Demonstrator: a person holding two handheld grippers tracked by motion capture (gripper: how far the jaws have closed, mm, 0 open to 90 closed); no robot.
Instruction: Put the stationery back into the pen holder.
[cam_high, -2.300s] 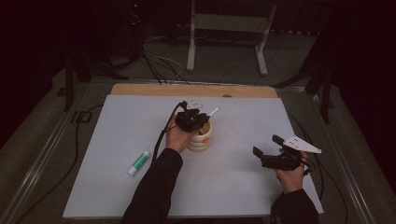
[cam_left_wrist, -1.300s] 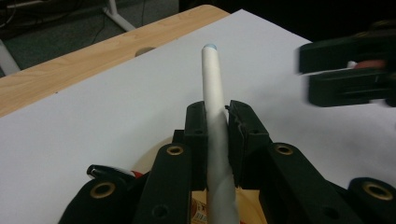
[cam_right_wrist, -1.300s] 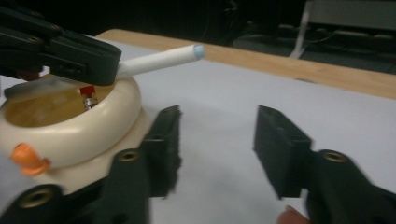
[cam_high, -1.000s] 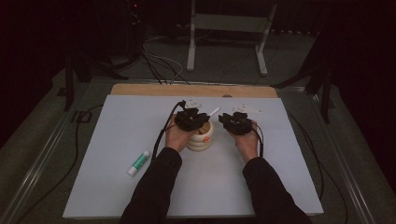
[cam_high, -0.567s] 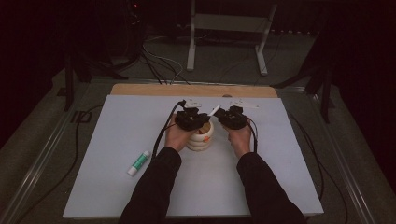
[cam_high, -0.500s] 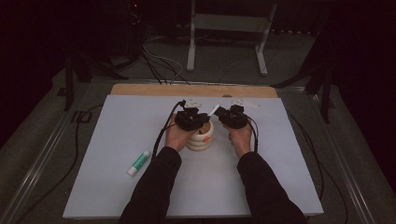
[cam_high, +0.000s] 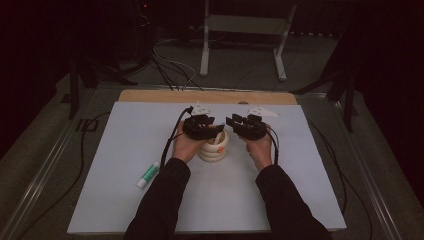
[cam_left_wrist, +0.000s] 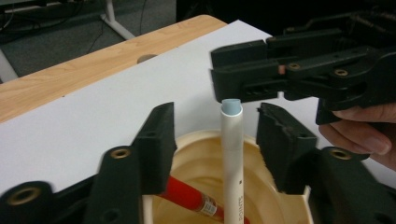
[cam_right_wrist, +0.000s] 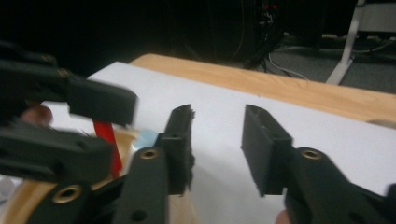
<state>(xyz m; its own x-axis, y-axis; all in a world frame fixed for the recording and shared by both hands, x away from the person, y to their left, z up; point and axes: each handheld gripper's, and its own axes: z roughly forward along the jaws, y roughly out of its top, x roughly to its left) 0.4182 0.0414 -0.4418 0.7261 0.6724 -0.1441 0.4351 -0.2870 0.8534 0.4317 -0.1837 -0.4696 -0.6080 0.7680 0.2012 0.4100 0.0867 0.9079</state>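
Observation:
A cream ribbed cup (cam_high: 214, 149) stands mid-table on the white mat (cam_high: 125, 135). In it a white pen (cam_left_wrist: 232, 154) with a pale blue tip stands upright, and a red pen (cam_left_wrist: 187, 197) leans lower down. My left gripper (cam_left_wrist: 215, 114) hovers over the cup, open, one jaw on each side of the white pen without touching it. From the right, my right gripper (cam_left_wrist: 236, 70) reaches in, its jaws just behind the pen's tip. In its own view the right gripper (cam_right_wrist: 218, 116) is open with nothing between its jaws, and the red pen (cam_right_wrist: 105, 135) shows at the left.
A green-and-white marker (cam_high: 148, 175) lies on the mat to the front left of the cup. A wooden board edge (cam_high: 210, 96) runs along the back of the mat. Cables (cam_high: 172, 145) trail from both grippers, and a metal stand (cam_high: 240, 30) sits on the floor beyond.
My right gripper has come from the table's front right to just right of the cup, close to the left gripper. The left gripper has stayed over the cup.

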